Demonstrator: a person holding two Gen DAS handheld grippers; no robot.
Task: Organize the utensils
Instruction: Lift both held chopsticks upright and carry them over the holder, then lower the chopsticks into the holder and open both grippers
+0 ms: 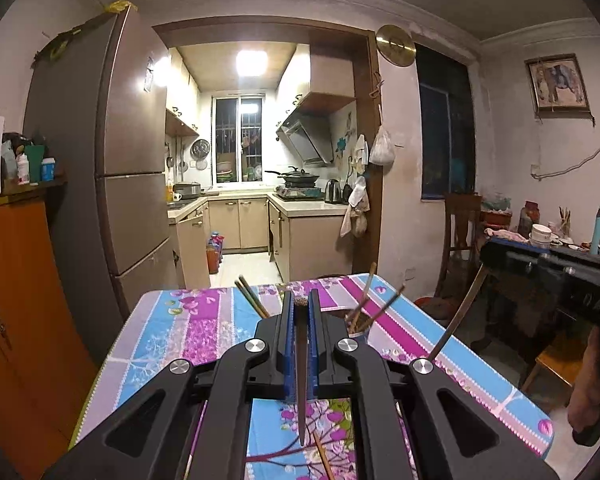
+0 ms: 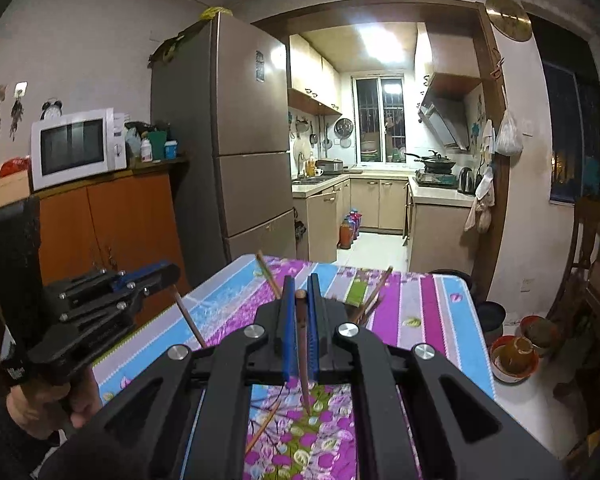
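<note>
Now both claws are carrying: the left claw is clamping one dark wooden chopstick between its blue pads, and the right claw is pinching a reddish-brown wooden chopstick the same way, each stick hanging point-down above the table with the flowered pink-and-blue cloth. This is looking like the carry step, with the small cup already bristling with chopsticks sitting just ahead toward the table's far right. Next, each stick is needing tilting upright and threading in among the leaning ones without knocking them. Loose chopsticks are lying near the far edge, the cup is standing close to the right edge, and there is open room above the cloth.
</note>
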